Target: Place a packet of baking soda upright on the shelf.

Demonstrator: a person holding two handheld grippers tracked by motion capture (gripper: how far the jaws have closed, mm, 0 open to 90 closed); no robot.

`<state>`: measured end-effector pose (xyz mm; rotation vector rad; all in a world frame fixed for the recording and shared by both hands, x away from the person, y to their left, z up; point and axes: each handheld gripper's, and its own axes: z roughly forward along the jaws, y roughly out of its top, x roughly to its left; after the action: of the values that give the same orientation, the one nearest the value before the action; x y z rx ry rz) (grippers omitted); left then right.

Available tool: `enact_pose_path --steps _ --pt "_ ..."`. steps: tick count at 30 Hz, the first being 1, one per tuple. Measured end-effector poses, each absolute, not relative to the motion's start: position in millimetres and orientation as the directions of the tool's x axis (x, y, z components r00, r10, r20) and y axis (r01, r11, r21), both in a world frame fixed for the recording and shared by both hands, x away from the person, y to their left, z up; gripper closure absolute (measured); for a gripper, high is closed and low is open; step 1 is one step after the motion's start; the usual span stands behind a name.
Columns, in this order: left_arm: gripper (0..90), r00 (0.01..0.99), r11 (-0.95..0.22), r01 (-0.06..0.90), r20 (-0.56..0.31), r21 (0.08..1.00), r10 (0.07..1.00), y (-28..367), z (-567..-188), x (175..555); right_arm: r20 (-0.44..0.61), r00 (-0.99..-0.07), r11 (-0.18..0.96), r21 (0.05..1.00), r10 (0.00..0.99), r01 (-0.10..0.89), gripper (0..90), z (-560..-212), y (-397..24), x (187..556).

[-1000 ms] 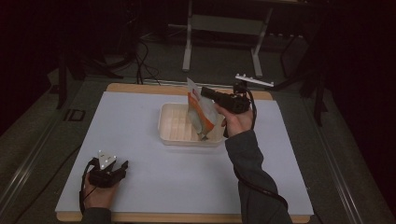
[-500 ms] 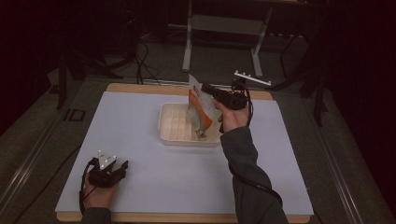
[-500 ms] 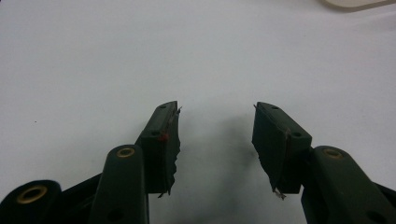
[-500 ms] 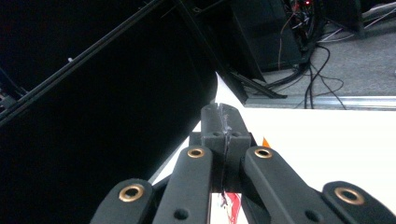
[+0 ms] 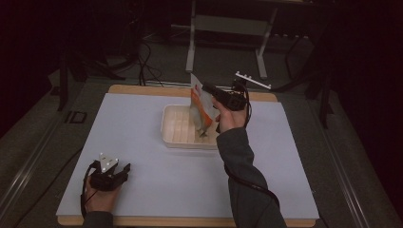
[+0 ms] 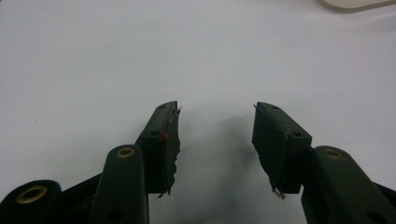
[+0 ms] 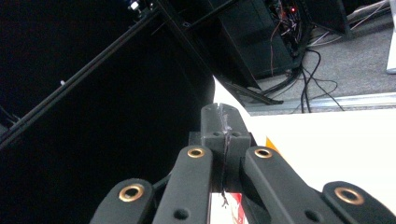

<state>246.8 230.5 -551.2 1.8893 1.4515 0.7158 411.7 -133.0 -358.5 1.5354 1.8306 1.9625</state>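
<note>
- Pouch (image 5: 201,108) of snack, white with orange print, hangs over the cream tray (image 5: 177,124) at the far middle of the table (image 5: 142,123); its lower end is down inside the tray, its upper corner is in my right grip.
- At the near left, my left gripper (image 5: 116,172) rests on the white table, and its fingers (image 6: 164,135) stand spread with nothing between them. This hand has not moved in the last second.
- At the middle, the tray sits as before; the pouch now stands a little more to the left and more upright than a second ago.
- At the right, my right gripper (image 5: 205,89) is pressed together on the thin top edge of the pouch; in the right gripper view the film comes out between the pads.
- I judge the placing is nearly done: the pouch already reaches the tray, so the next thing is to let it go.
</note>
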Motion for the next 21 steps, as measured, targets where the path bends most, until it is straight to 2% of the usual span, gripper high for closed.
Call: enact_pose_path --steps 11,17,21 --pt "50.5 0.241 -0.184 0.619 0.038 0.763 0.97 230.1 -551.3 246.9 0.6 -0.467 -0.333 0.776 0.65 0.535 90.0 -367.2 -132.1 406.6" --pt "50.5 0.24 -0.184 0.62 0.039 0.762 0.97 230.0 -551.4 247.0 0.513 -0.459 -0.274 0.827 0.726 0.491 90.0 -373.8 -132.4 399.1" --pt "50.5 0.24 -0.183 0.62 0.038 0.763 0.97 230.1 -551.3 247.0 0.512 -0.461 -0.267 0.826 0.725 0.496 90.0 -381.4 -132.3 402.9"
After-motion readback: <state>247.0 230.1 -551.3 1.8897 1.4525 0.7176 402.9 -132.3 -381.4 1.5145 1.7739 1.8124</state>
